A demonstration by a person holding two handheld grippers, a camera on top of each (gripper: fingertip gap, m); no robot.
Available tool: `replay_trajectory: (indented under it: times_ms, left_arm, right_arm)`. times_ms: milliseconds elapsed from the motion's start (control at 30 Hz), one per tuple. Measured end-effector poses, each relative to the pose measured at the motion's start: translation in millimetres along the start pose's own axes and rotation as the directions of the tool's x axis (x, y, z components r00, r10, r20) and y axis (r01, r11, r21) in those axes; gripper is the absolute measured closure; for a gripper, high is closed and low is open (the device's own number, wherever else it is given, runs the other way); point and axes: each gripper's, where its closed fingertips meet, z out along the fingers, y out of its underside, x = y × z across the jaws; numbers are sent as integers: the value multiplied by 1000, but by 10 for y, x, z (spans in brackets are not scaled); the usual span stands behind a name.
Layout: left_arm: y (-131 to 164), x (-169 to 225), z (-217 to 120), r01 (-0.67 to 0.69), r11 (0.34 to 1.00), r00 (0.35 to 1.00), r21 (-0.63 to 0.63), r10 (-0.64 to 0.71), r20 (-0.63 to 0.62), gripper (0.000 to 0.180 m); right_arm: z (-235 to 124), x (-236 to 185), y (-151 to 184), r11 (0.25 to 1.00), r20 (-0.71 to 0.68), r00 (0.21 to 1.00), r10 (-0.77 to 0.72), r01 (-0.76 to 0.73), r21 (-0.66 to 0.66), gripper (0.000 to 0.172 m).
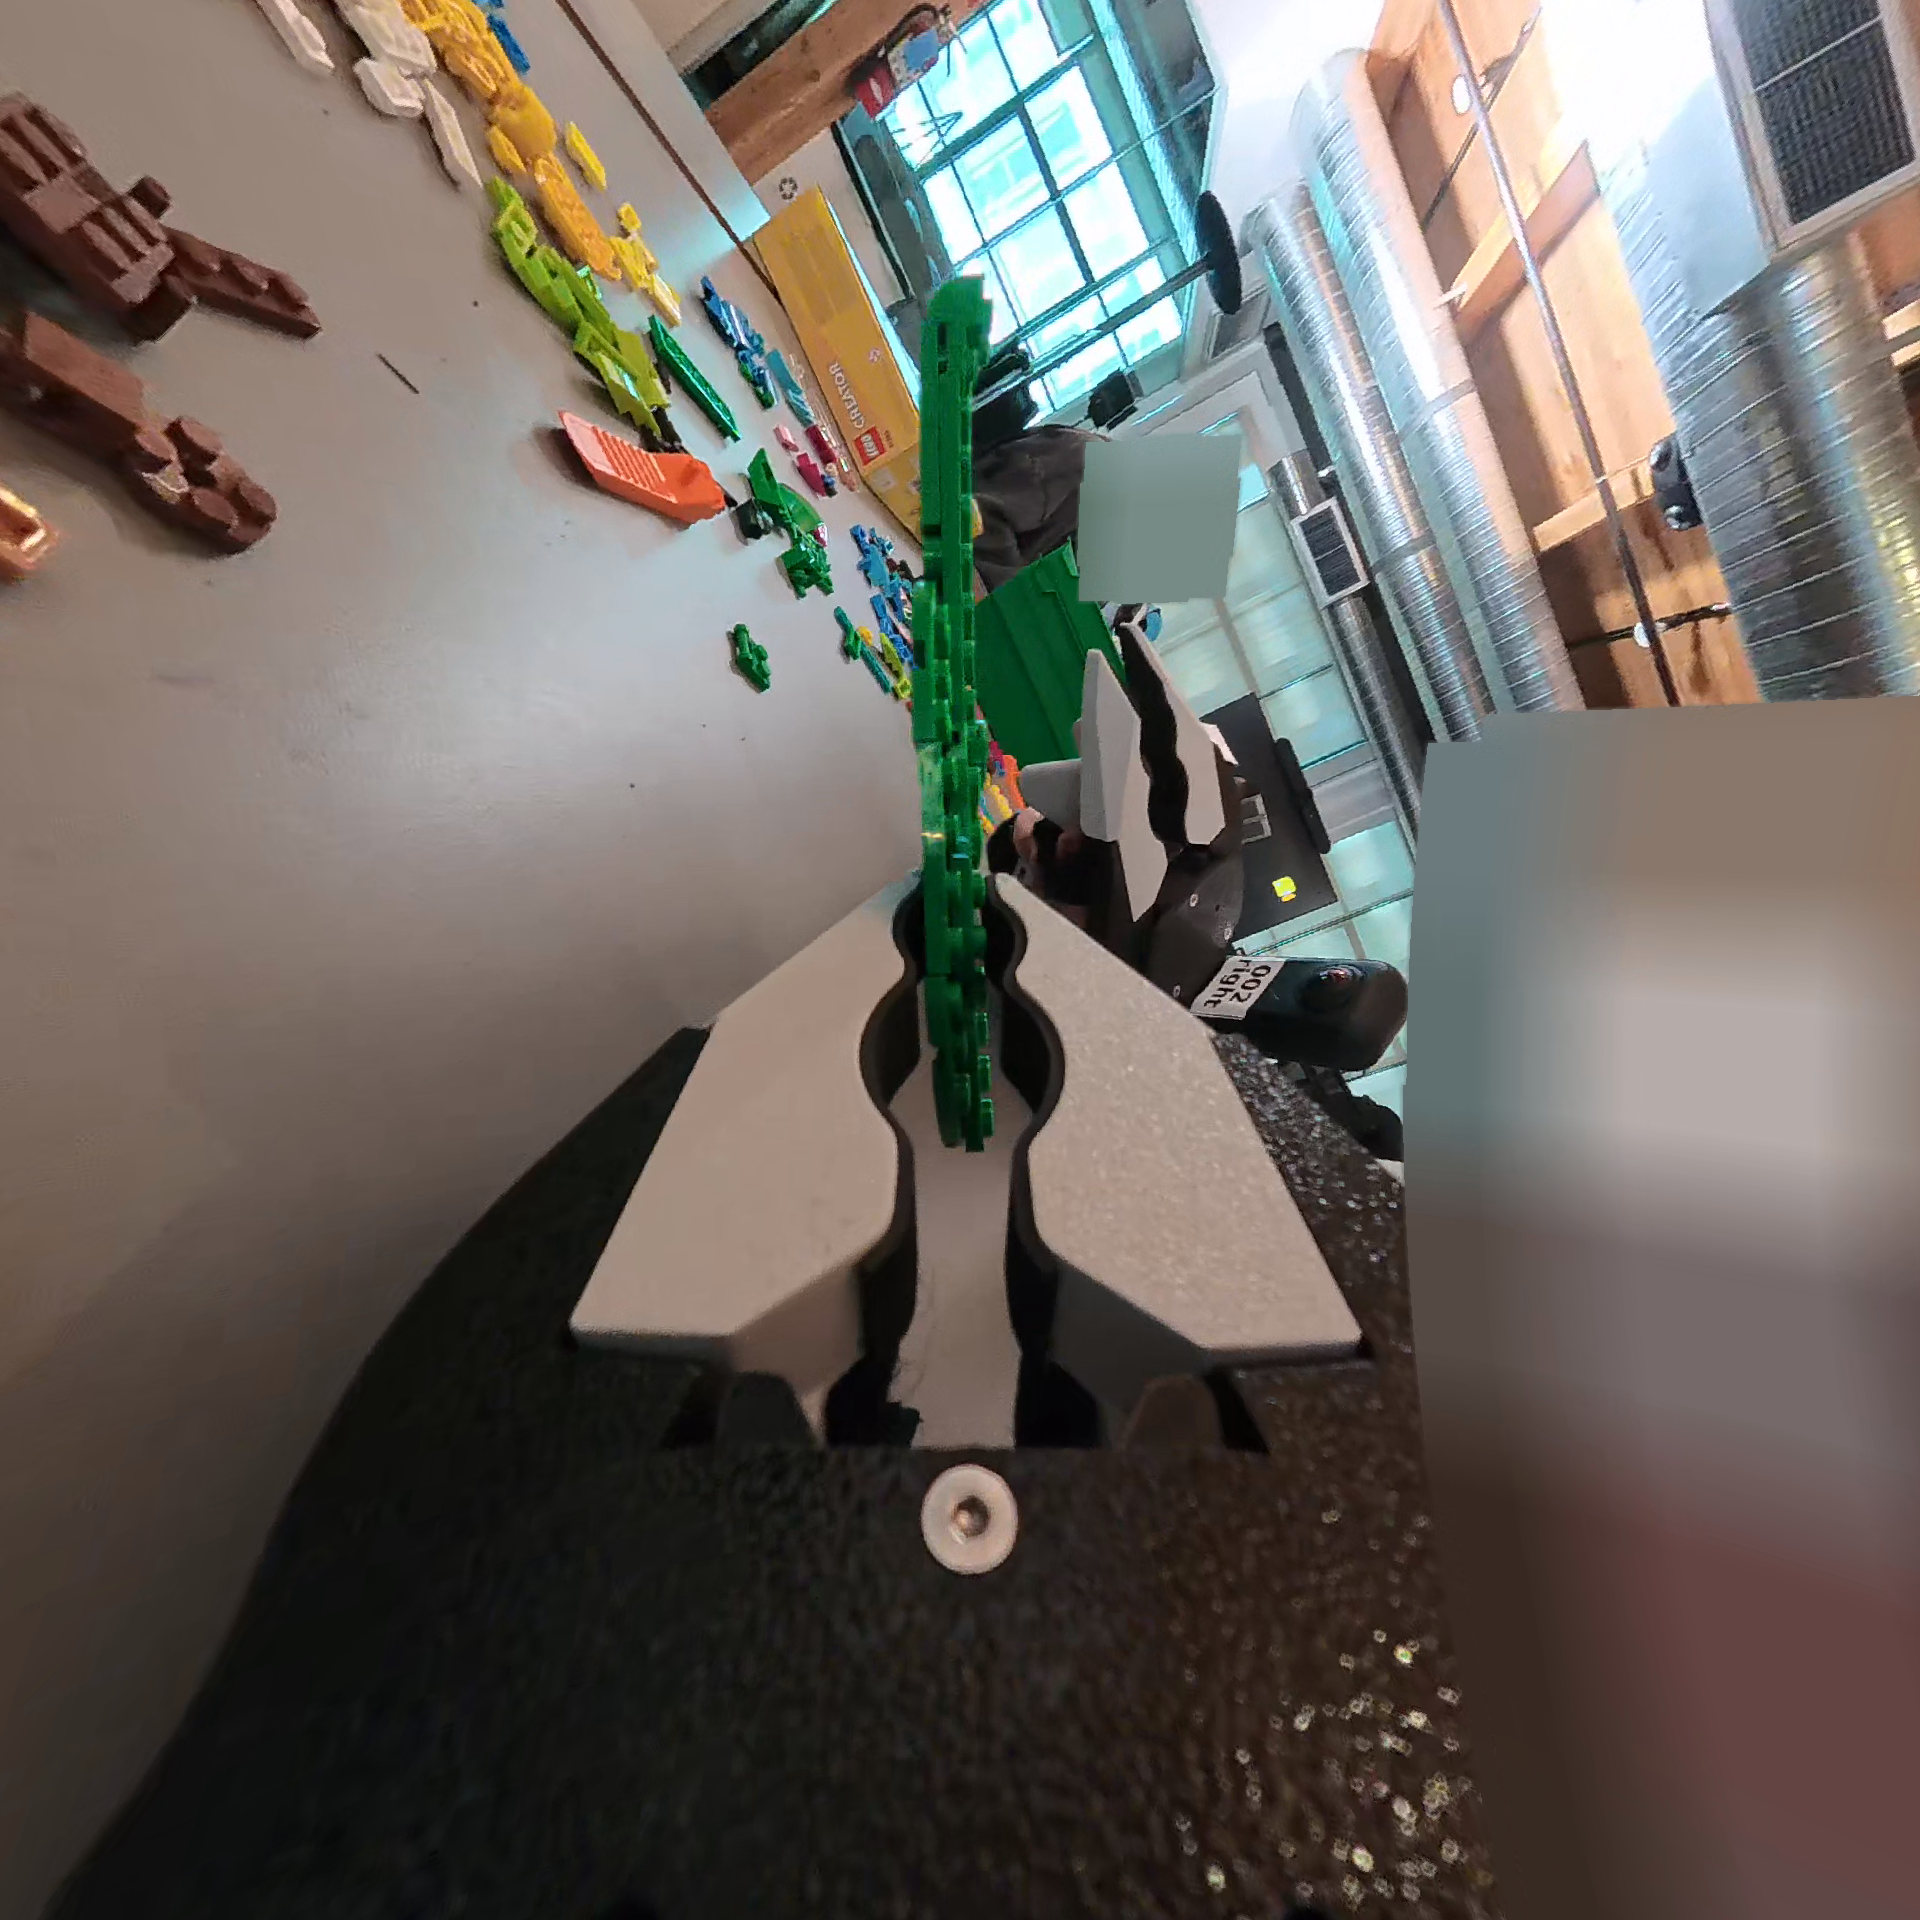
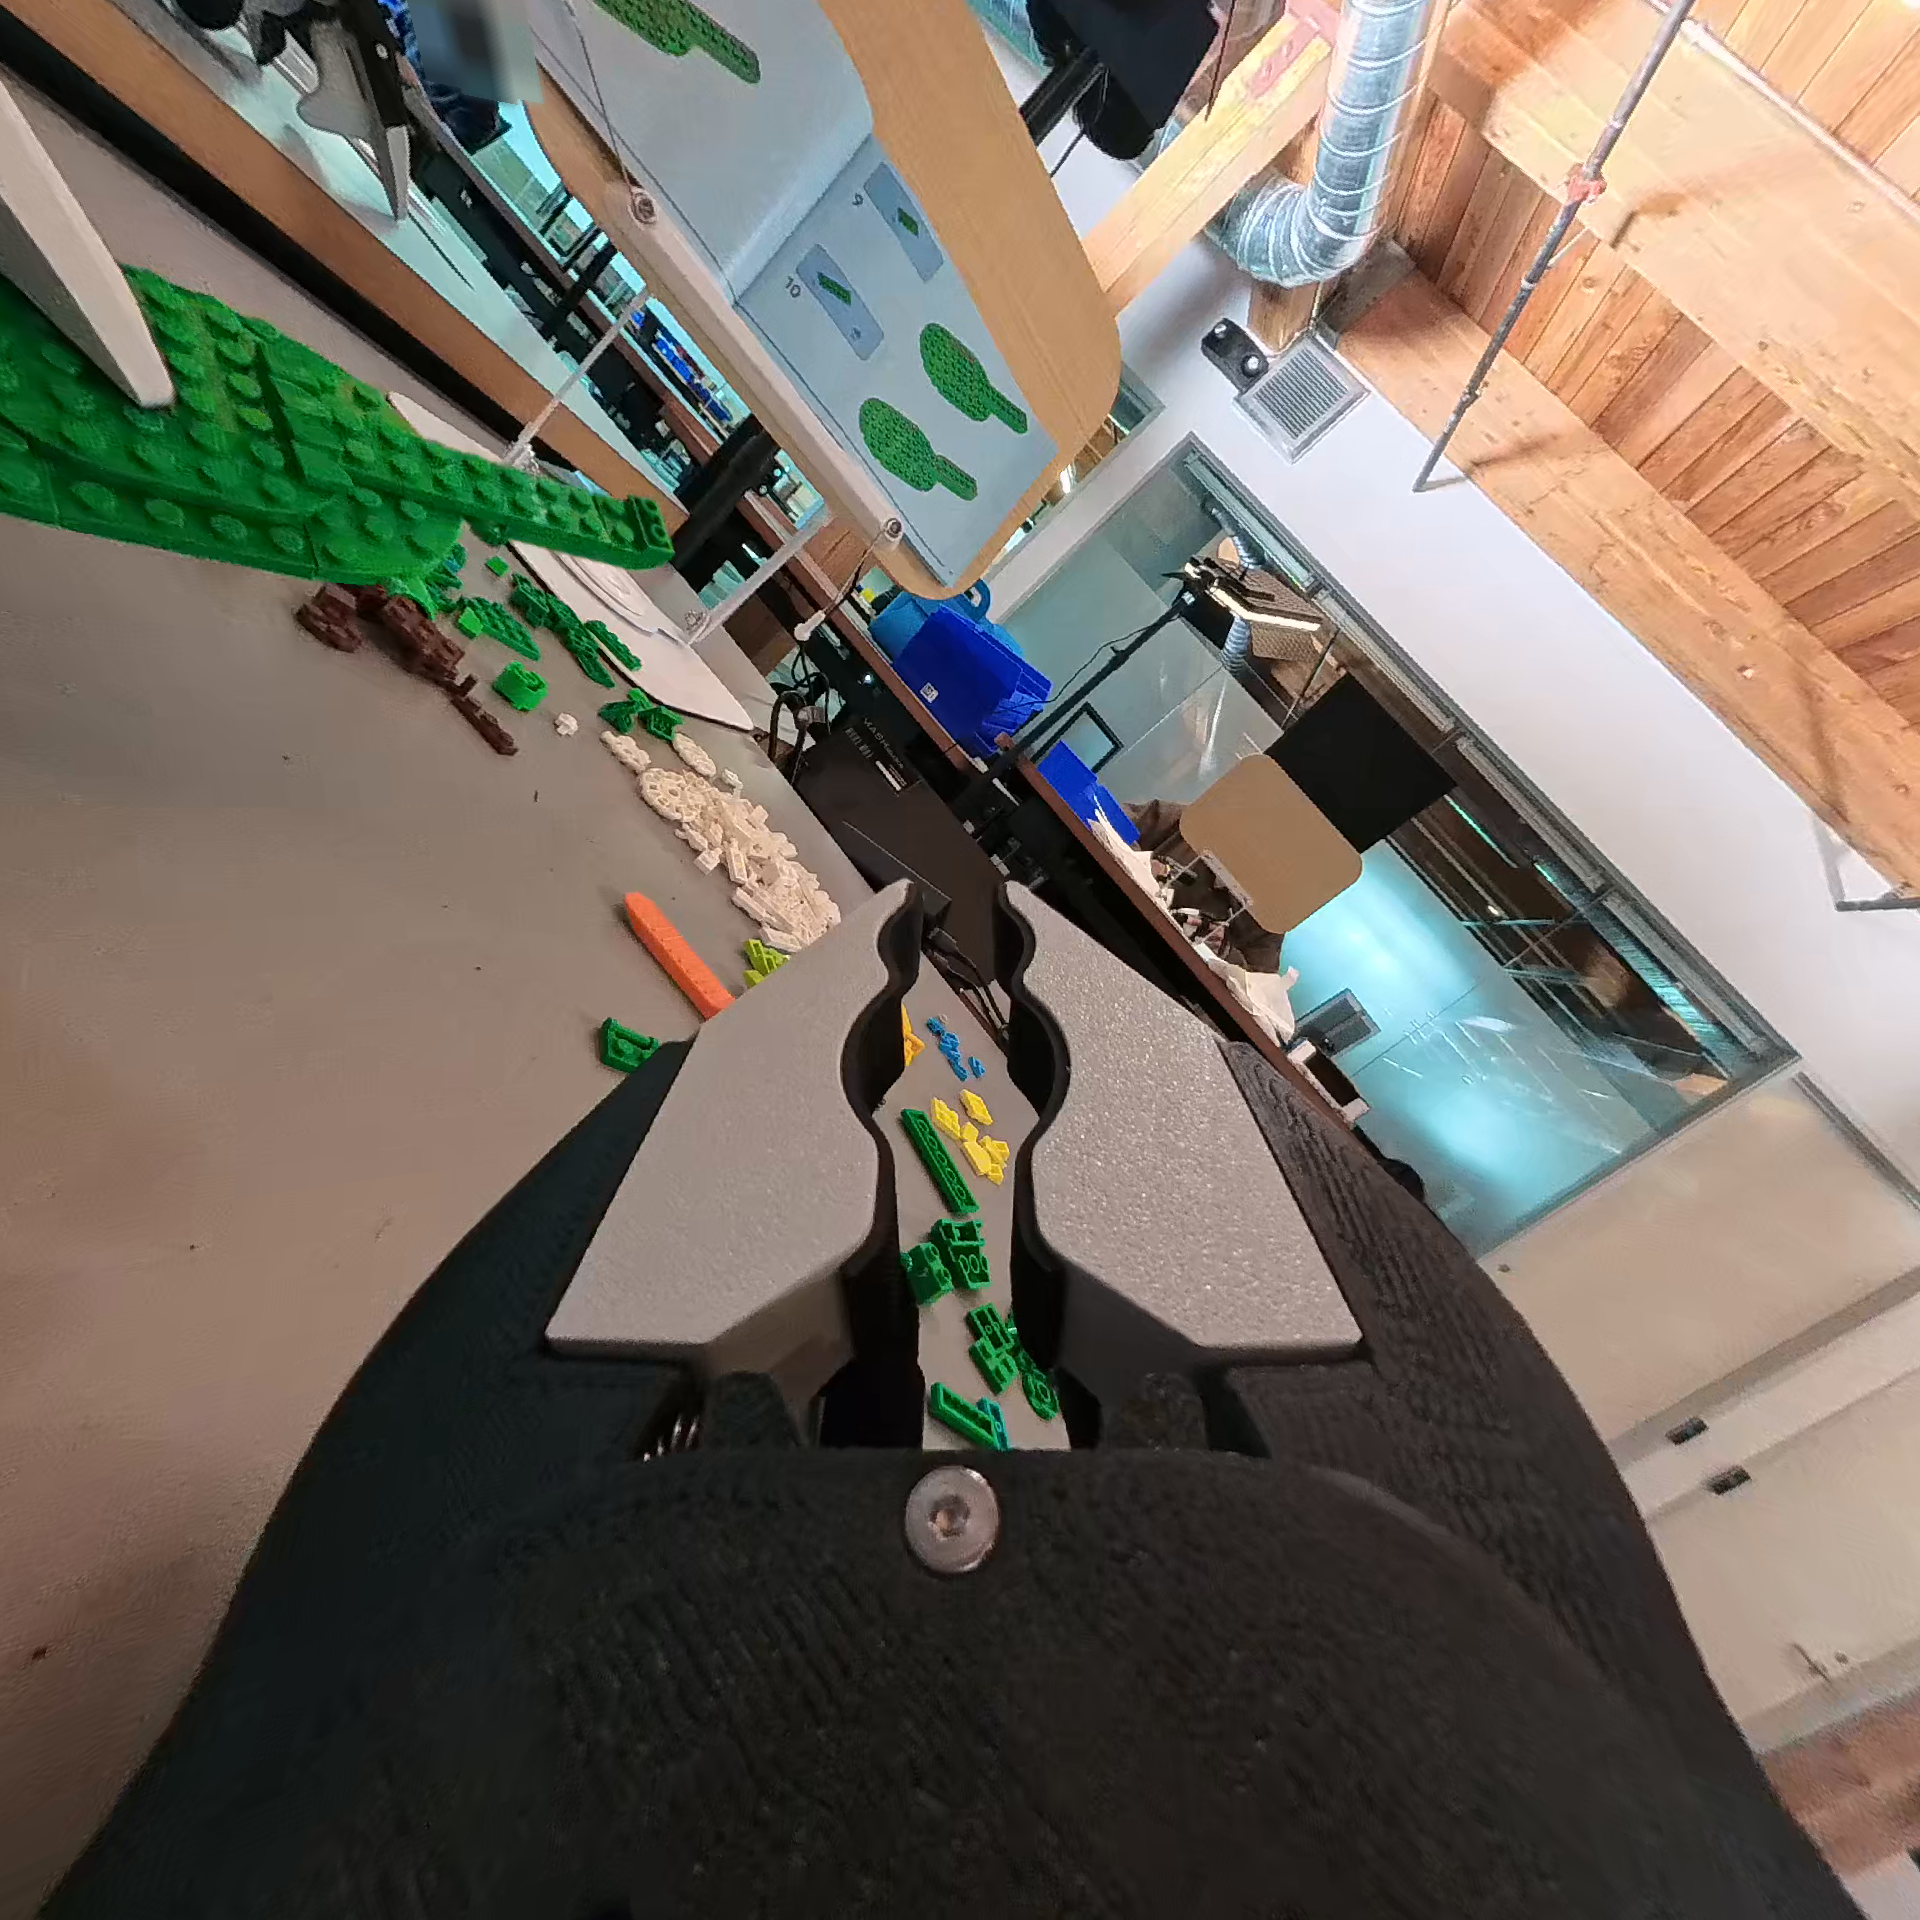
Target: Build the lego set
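The left gripper (image 1: 958,894) is clenched on a green plate assembly (image 1: 948,582). The assembly is seen edge-on between the fingers (image 1: 790,1091), with both pads pressed against its faces; it extends well past the fingertips and is held clear of the grey table (image 1: 364,831). In the right wrist view the same assembly (image 2: 260,457) is seen from its studded face — a broad body with a narrow arm reaching out above the table.

The right gripper (image 2: 961,899) is empty. Its jaws stand slightly apart, with only the table and loose pieces visible through the gap. In the left wrist view the right gripper (image 1: 1127,748) is seen just beside the assembly, not touching it.

Loose pieces are spread over the table:
- brown bricks (image 1: 114,249) at the far left of the left view;
- an orange piece (image 1: 644,478) near lime pieces (image 1: 561,291) and yellow pieces (image 1: 530,135);
- white pieces (image 2: 748,831) near the right fingertips;
- small green pieces (image 2: 961,1262) and yellow pieces (image 2: 971,1138) below the right gripper.

A yellow box (image 1: 831,343) lies at the table edge. A panel with printed sheets (image 2: 831,260) hangs above the table.
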Motion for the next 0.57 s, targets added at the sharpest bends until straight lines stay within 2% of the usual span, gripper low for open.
replay_trajectory:
  times_ms: [567]
  left_arm:
    - [32, -5, -16, 5, 1000, 1000, -3, -5, 7, 175]
  right_arm:
    - [57, -56, 34, 997, 1, 997, -71, 71, -29, 161]
